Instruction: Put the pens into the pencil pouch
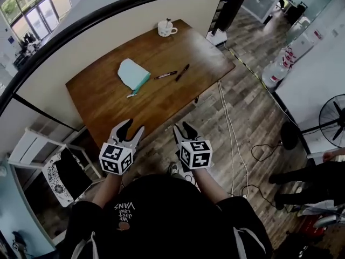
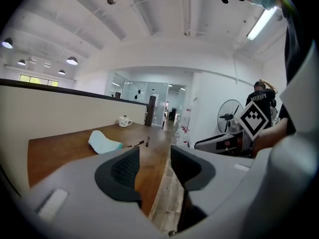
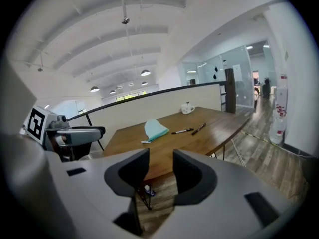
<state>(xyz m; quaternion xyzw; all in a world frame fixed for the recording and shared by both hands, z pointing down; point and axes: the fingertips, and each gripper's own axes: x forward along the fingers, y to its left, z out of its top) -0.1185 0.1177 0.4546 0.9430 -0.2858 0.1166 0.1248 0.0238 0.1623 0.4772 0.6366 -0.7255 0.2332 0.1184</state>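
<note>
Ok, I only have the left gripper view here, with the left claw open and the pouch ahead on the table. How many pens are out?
Observer: Two, going by the head view. A pen lies just right of the pencil pouch, and a darker pen lies right of that one.
Operator: Is the right claw holding anything?
Observer: No. The right gripper view shows the right claw with its jaws apart and nothing between them.
Operator: Is it over the table?
Observer: Not yet. In that same view the table is ahead of the right claw, and the floor shows below its jaws.
</note>
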